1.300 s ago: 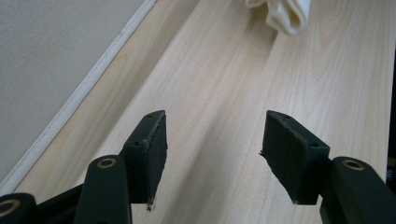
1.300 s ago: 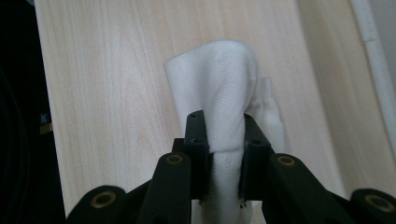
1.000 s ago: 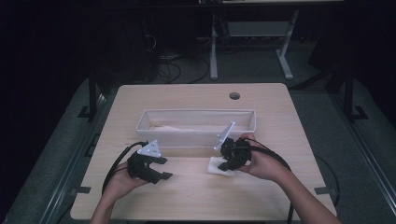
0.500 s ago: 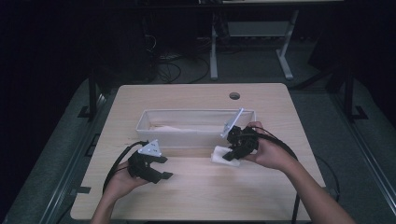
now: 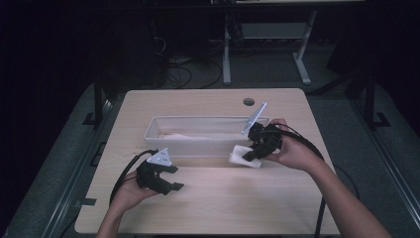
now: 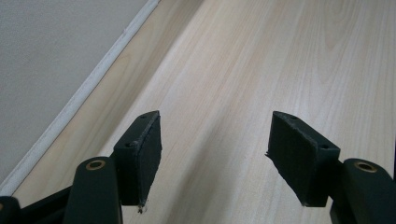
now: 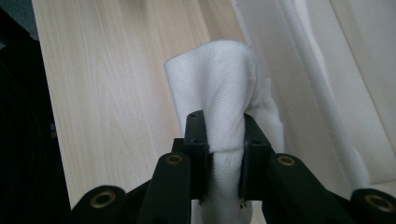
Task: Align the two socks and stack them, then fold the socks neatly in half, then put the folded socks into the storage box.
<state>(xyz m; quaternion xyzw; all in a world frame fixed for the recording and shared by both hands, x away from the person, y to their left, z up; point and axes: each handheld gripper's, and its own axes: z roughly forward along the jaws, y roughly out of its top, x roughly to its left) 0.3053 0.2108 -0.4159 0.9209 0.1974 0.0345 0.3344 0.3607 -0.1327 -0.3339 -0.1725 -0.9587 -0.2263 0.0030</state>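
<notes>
Right gripper (image 5: 247, 155) pinches a folded white cloth (image 5: 242, 155) above the table (image 5: 223, 208) beside the white bin (image 5: 208, 148), likely to drop it in, while the left gripper (image 5: 174, 178), jaws just widened and empty, waits clear.

The right gripper (image 5: 250, 154), clamped on a folded white cloth (image 5: 241, 155), has lifted it from the table (image 5: 237, 208) toward the bin's (image 5: 198, 148) right end; the left gripper's (image 5: 171, 177) empty jaws have just been opening.

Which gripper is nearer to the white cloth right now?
Right. The right gripper is shut on the white cloth, beside the white bin. The left gripper hangs open over bare table, well apart from the cloth.
</notes>
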